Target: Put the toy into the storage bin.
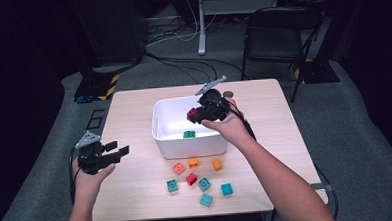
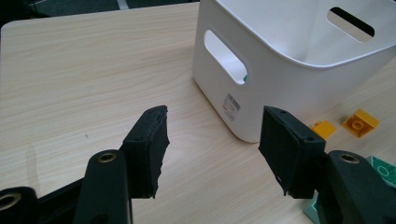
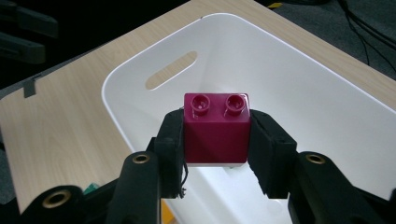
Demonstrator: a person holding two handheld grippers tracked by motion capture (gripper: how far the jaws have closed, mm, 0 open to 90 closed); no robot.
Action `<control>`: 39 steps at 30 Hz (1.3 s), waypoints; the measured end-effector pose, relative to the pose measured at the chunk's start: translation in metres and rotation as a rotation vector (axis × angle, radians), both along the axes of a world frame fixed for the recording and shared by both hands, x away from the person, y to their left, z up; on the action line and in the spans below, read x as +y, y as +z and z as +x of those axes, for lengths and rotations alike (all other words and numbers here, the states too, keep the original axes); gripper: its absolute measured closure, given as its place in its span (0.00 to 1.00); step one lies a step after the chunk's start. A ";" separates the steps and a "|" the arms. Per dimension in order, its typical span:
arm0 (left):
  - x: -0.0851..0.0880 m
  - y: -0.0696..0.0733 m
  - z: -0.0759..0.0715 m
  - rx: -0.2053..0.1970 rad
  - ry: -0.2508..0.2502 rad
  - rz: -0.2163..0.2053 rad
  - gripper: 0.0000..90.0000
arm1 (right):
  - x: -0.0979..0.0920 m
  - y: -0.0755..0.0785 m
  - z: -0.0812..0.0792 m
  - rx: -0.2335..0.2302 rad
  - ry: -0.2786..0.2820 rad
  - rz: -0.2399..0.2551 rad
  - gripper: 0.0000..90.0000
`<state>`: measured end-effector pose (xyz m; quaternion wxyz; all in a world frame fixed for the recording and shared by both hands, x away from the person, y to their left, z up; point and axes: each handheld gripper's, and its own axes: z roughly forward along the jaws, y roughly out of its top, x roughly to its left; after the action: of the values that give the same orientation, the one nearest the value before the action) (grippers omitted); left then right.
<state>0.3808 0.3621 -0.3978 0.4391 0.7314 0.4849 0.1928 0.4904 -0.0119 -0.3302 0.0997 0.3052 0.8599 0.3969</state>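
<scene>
While the right gripper (image 1: 200, 115) hangs over the white plastic bin (image 1: 161, 142) at frame centre of the high view, the step looks like dropping the dark magenta two-stud plastic brick (image 3: 215, 128) inside. Doing it well likely means keeping the brick over the bin's open middle, clear of the rim, lowering a bit, then spreading the jaws fully so it falls beside the green brick (image 1: 189, 134) already on the bin floor. In the right gripper view the magenta brick sits upright, studs up, clamped between both pads (image 3: 171, 144), centre frame. The left gripper (image 1: 111, 154) rests lower left, jaws wide apart, holding nothing. Loose bricks (image 1: 192, 179) lie below the bin.
</scene>
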 end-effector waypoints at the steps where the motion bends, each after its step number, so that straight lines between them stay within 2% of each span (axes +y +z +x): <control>1: 0.000 0.000 0.000 0.000 0.000 -0.001 0.46 | 0.001 -0.002 0.003 0.000 -0.012 -0.003 0.65; 3: -0.001 -0.001 0.000 0.004 -0.004 0.002 0.46 | 0.002 -0.007 0.008 0.004 -0.025 -0.015 0.65; 5: -0.002 -0.001 0.001 0.001 -0.004 0.001 0.46 | 0.004 -0.010 0.014 -0.016 -0.032 -0.023 0.65; 10: -0.002 -0.001 0.001 0.002 -0.006 0.003 0.46 | 0.009 -0.015 0.028 -0.015 -0.065 -0.012 0.65; 14: -0.002 -0.002 0.001 0.003 -0.006 -0.003 0.46 | 0.014 -0.020 0.039 -0.020 -0.078 -0.028 0.65; 21: -0.002 -0.002 0.002 0.006 -0.007 -0.003 0.46 | 0.019 -0.028 0.056 -0.023 -0.112 -0.027 0.65; 28: -0.003 -0.003 0.003 0.010 -0.012 0.000 0.46 | 0.027 -0.040 0.064 -0.027 -0.125 -0.051 0.65; 33: -0.004 -0.003 0.003 0.012 -0.018 0.001 0.46 | 0.030 -0.049 0.071 -0.013 -0.144 -0.063 0.65; 39: -0.002 -0.003 0.002 0.010 -0.014 -0.001 0.46 | 0.033 -0.056 0.075 -0.004 -0.142 -0.074 0.65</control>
<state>0.3833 0.3601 -0.4006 0.4384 0.7355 0.4821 0.1858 0.5654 0.0215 -0.3861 0.1403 0.3610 0.8498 0.3575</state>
